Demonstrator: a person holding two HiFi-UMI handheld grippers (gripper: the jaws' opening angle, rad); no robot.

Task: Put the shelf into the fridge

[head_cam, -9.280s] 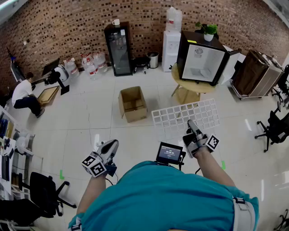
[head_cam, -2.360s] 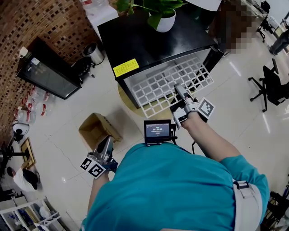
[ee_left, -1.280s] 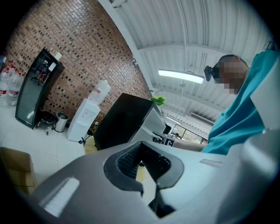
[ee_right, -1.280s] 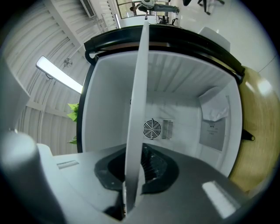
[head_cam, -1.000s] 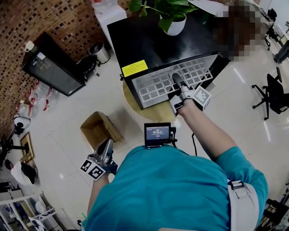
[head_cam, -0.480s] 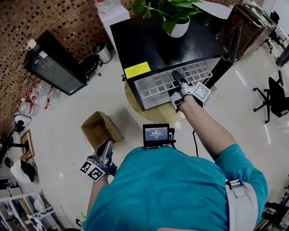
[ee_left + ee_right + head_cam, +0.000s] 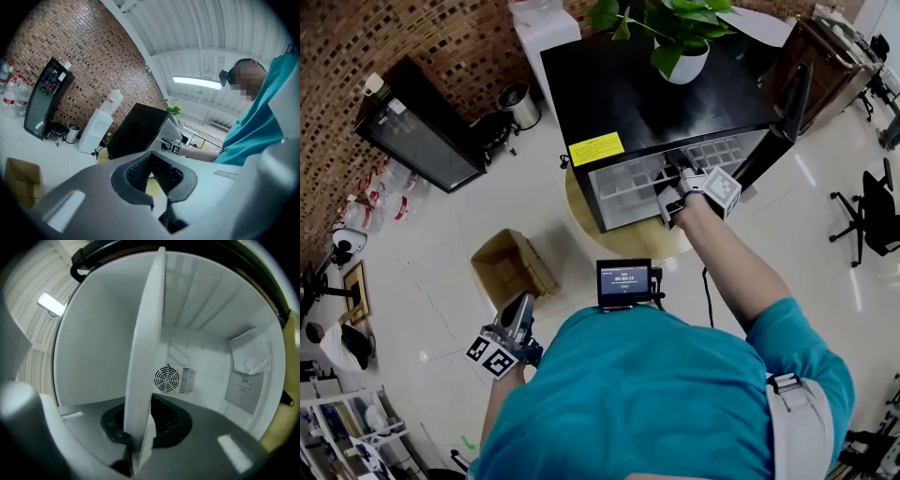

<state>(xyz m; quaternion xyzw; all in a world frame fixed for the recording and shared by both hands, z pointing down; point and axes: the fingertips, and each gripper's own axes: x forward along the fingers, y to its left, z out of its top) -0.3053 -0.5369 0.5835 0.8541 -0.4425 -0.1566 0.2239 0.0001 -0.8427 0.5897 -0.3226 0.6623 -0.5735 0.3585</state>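
The white grid shelf (image 7: 628, 180) lies flat and sticks partly out of the open black fridge (image 7: 647, 84), with most of its length inside. My right gripper (image 7: 675, 175) is shut on the shelf's front edge at the fridge mouth. In the right gripper view the shelf (image 7: 147, 348) runs edge-on between the jaws into the white fridge interior (image 7: 93, 348), toward a round fan vent (image 7: 167, 378) on the back wall. My left gripper (image 7: 523, 305) hangs low at my left side, shut on nothing; in its own view the left gripper (image 7: 151, 169) points toward the fridge (image 7: 136, 131).
The fridge stands on a round yellow table (image 7: 609, 239) with its door (image 7: 786, 108) swung open to the right and a potted plant (image 7: 680, 37) on top. A cardboard box (image 7: 511, 267) sits on the floor at left, a black glass-door cooler (image 7: 412, 117) further left, an office chair (image 7: 872, 211) at right.
The right gripper has pushed forward with the shelf, which now sits deeper in the fridge with less of the grid showing outside. The left gripper has stayed at my side.
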